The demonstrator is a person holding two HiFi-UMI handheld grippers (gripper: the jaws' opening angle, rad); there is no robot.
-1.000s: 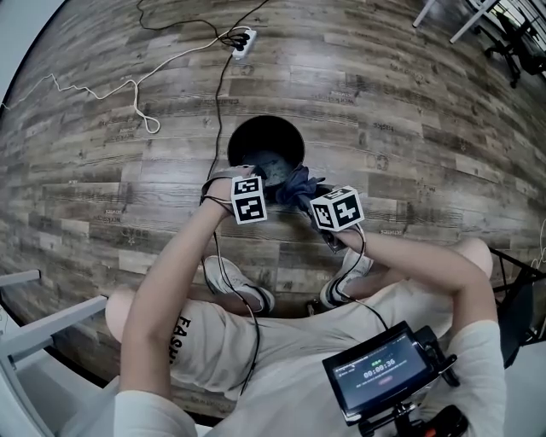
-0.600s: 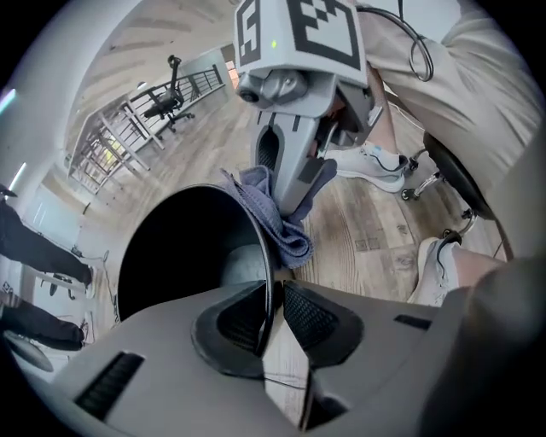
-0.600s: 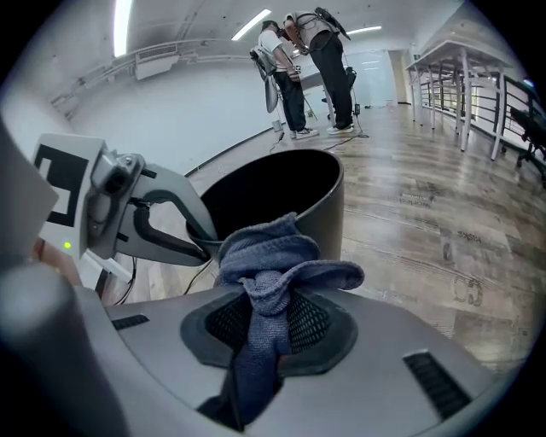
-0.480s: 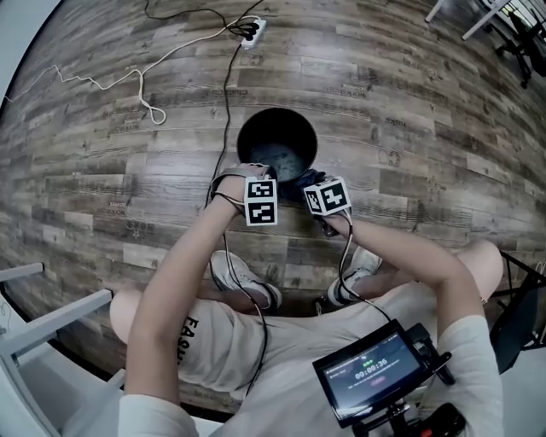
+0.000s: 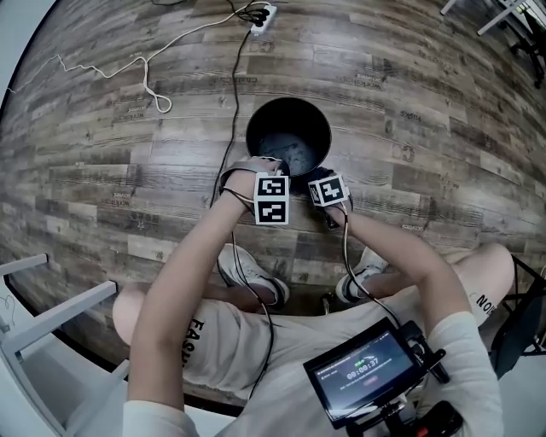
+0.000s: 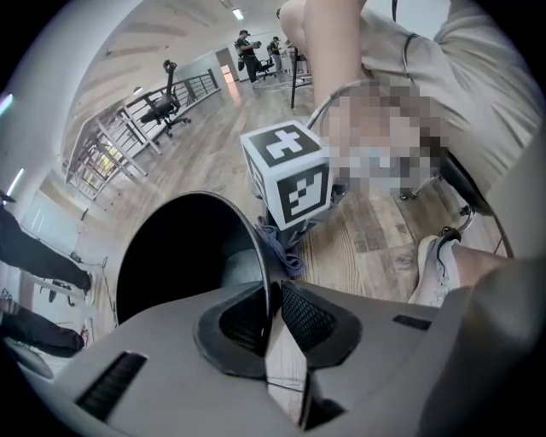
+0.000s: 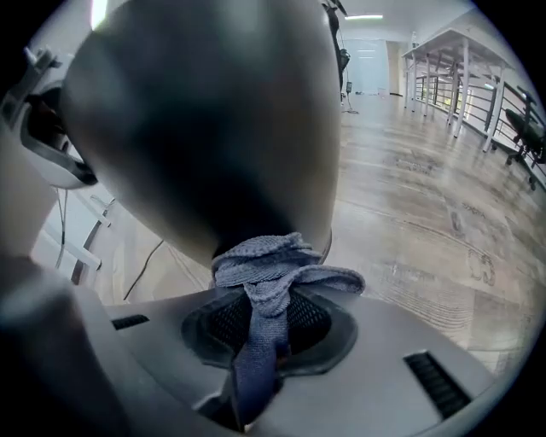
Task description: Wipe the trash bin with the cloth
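Observation:
A round black trash bin (image 5: 328,128) stands on the wood floor in the head view. My left gripper (image 5: 266,175) is at its near rim. In the left gripper view its jaws (image 6: 271,294) are closing, with the thin rim (image 6: 258,247) pinched between the pads. My right gripper (image 5: 322,181) sits just to the right, against the bin's outer wall. In the right gripper view it (image 7: 264,320) is shut on a bunched blue-grey cloth (image 7: 273,269) pressed to the dark wall (image 7: 205,128). Part of the cloth (image 6: 279,243) shows under the right gripper's marker cube (image 6: 290,175).
A power strip (image 5: 260,13) with black and white cables (image 5: 153,94) lies beyond the bin. The person's shoes (image 5: 247,273) are close behind the grippers, with a screen device (image 5: 367,371) at the chest. A white frame (image 5: 51,316) is at the lower left. Office chairs (image 6: 162,107) stand far off.
Both grippers have moved in to the bin's near rim and closer together. The cloth that showed between them is now hidden under the right gripper's cube.

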